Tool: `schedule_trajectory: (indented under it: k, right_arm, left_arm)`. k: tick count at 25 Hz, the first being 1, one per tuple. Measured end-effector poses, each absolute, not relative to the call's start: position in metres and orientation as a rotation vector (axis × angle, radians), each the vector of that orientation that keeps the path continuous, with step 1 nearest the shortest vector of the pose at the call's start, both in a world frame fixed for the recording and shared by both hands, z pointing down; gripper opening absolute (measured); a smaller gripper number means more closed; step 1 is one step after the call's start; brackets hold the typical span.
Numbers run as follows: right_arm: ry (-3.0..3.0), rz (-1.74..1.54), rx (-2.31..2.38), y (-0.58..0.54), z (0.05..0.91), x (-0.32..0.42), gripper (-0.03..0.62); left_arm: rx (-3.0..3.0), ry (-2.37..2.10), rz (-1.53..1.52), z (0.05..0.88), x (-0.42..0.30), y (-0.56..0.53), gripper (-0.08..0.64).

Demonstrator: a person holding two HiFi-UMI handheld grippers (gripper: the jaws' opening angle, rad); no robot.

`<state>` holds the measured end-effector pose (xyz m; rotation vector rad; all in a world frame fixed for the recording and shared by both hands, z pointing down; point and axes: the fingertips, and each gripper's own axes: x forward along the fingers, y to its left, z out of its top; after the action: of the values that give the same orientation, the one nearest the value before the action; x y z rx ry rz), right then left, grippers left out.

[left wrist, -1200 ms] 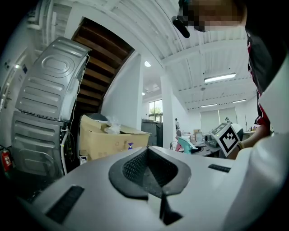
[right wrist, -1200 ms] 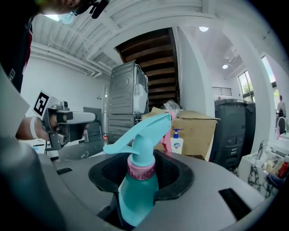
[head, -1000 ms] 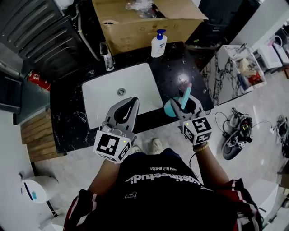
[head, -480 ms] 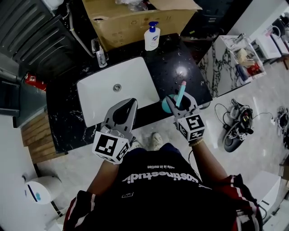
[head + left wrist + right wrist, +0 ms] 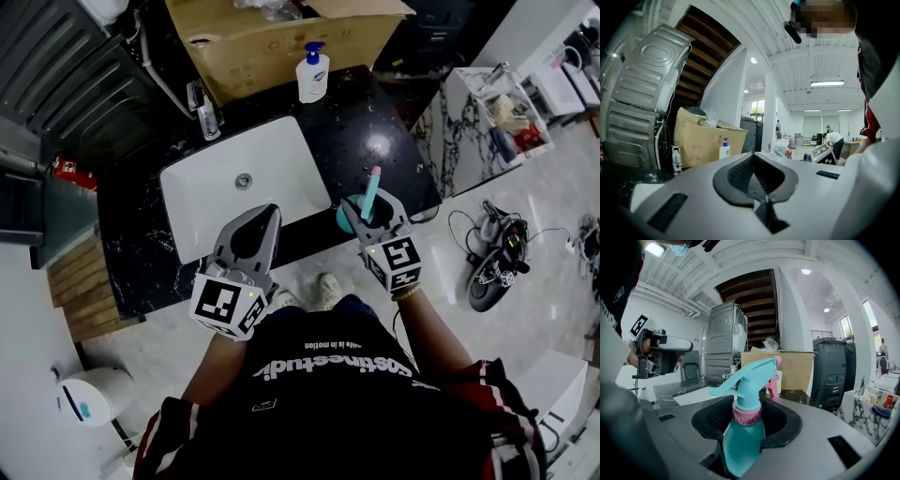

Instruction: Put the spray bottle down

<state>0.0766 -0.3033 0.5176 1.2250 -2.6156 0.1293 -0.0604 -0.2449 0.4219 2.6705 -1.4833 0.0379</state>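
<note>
A teal spray bottle (image 5: 351, 218) with a pink collar and pink nozzle tip stands upright between the jaws of my right gripper (image 5: 367, 207), over the front edge of the black counter (image 5: 375, 131), right of the sink. In the right gripper view the bottle (image 5: 744, 439) fills the gap of the gripper (image 5: 749, 404). The pads still touch its body while the jaws are opening slightly. My left gripper (image 5: 272, 212) hangs in front of the white sink (image 5: 220, 192), shut and empty. Its fingertips (image 5: 761, 196) meet in the left gripper view.
A white soap pump bottle (image 5: 311, 74) stands at the counter's back edge before a cardboard box (image 5: 281, 37). A chrome faucet (image 5: 201, 105) rises behind the sink. A marble-patterned cabinet (image 5: 469, 131) stands to the right, with cables and gear (image 5: 495, 272) on the floor.
My right gripper has sunk slightly with the spray bottle, staying at the counter's front edge. The left gripper has barely moved.
</note>
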Motion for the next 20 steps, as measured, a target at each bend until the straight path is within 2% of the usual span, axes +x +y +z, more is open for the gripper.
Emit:
schedule_trajectory:
  k: [20]
  right_arm:
    - [-2.609,0.130,1.223,-0.283,0.510,0.089,0.222]
  left_arm:
    - [2.683,-1.477,0.027,0.418,-0.062,-0.238,0.015]
